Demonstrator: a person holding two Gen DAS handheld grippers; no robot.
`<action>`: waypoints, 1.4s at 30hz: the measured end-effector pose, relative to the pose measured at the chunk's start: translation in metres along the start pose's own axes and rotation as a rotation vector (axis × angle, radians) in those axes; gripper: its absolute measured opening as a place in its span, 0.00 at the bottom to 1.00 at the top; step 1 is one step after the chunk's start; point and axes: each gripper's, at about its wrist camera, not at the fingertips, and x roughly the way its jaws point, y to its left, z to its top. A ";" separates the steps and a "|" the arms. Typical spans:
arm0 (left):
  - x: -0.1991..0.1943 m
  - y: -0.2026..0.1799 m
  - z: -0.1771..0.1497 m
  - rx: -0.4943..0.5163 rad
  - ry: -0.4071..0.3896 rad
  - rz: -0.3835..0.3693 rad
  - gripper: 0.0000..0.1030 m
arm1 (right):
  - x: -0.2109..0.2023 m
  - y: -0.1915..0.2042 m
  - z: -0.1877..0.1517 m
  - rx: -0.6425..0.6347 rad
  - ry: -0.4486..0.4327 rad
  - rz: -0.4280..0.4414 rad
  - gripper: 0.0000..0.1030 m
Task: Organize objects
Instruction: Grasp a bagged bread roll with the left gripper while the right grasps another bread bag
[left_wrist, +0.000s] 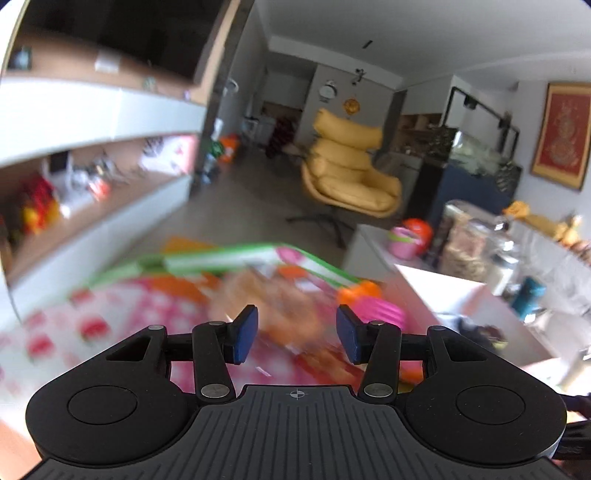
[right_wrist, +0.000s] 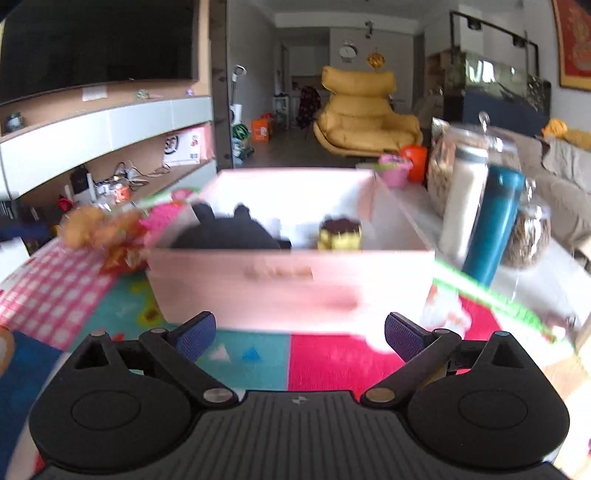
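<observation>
Blue pads face each other on our left gripper, its jaws parted to a middling gap with nothing between them. Just beyond the tips, slightly left of centre, lies a brown fuzzy toy, badly blurred, resting on a pink checked cloth; we cannot tell which way it points or where its long axis runs. A pink and orange toy sits just right of it, near the right fingertip. Farther off, a green-edged board stretches left to right across the view.

Our right gripper is spread wide and holds nothing, hovering over a play mat of red, teal and blue panels. Straight ahead of it, beyond the tips and apart from them, stands a pale pink box, its long side running left to right across our view and its open top up. Inside it we see a black soft item on the left and a yellow block with a dark top to the right, well apart. The brown fuzzy toy shows again at the box's near left corner, touching or almost touching it. Right of the box stand a white bottle and a teal bottle, both upright. Far behind sits a yellow armchair.
</observation>
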 end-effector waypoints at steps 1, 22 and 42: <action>0.005 0.002 0.004 0.040 0.006 0.013 0.50 | 0.002 -0.001 0.002 0.005 0.010 0.006 0.95; 0.012 0.042 -0.008 -0.016 0.205 0.060 0.55 | -0.027 0.054 0.036 -0.157 -0.082 0.104 0.98; -0.004 0.068 -0.028 -0.026 0.145 0.009 0.63 | 0.161 0.232 0.120 -0.229 0.243 0.121 0.97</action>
